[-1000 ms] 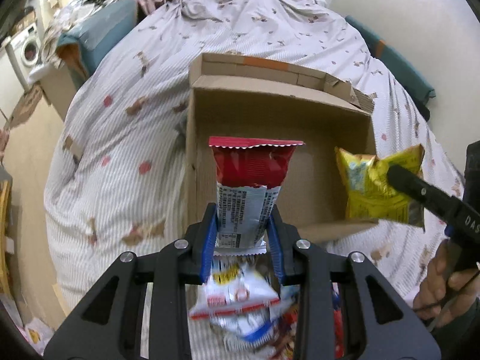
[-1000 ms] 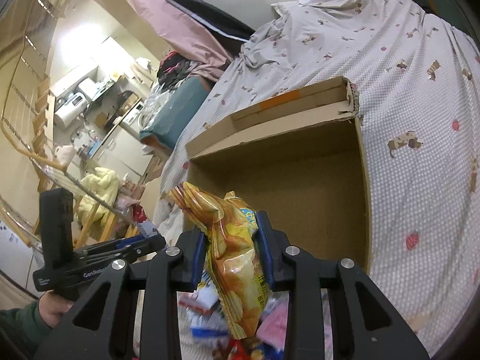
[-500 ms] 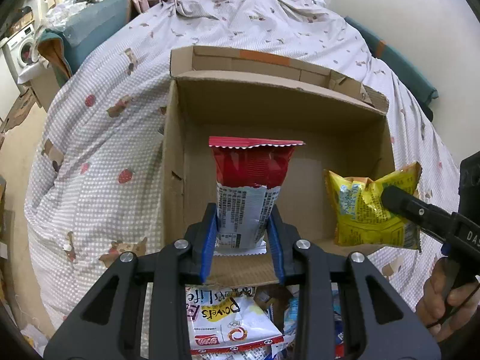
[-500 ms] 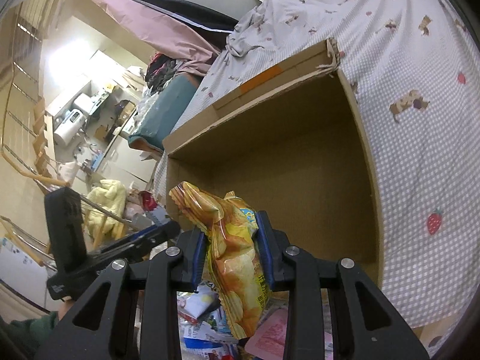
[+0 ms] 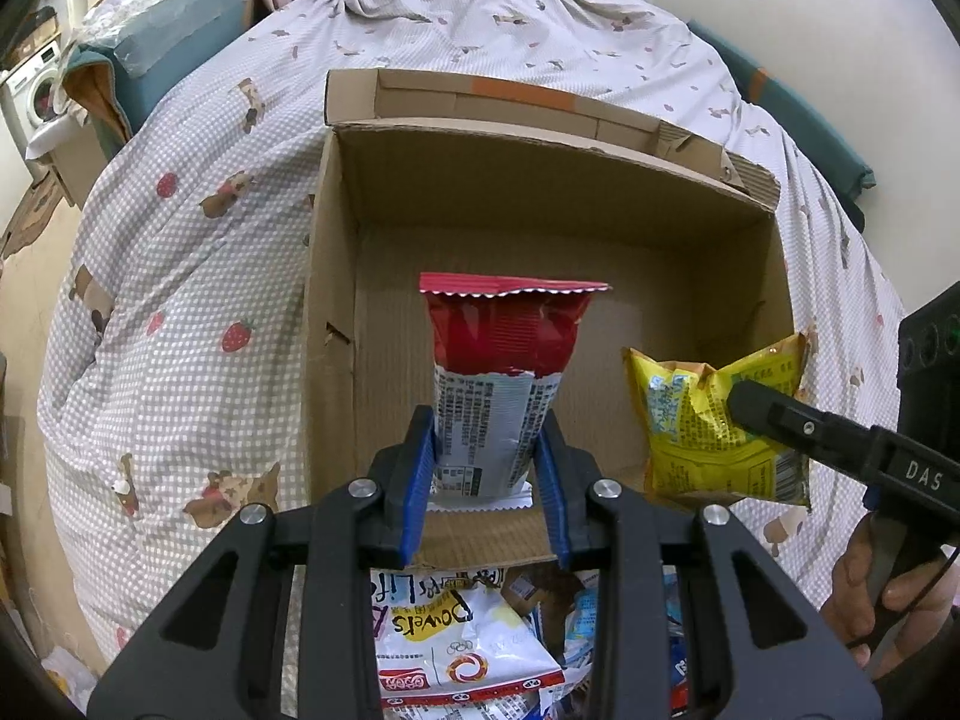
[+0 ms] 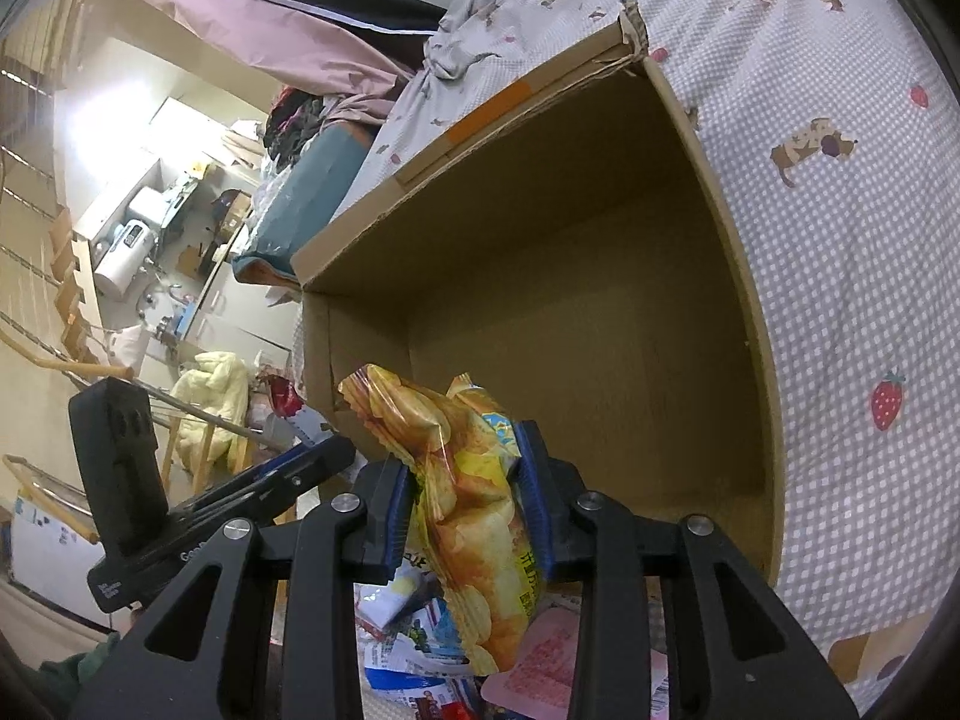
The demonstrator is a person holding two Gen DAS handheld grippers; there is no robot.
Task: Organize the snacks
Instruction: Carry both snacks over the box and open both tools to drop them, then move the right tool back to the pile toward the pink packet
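Box interior: cardboard box open on top, floor bare; room to pass downward.
Box walls: upright at 9, 12 and 3 o'clock; the near rim at 6 is low.
Over near rim: red packet at centre, yellow packet at 3 o'clock, apart.
Below 6 o'clock: snack pile crowds the approach.
Outside box: bedspread at 9 o'clock, nothing lying on it.

home bedroom | patterned bedspread | washing machine | clothes pile
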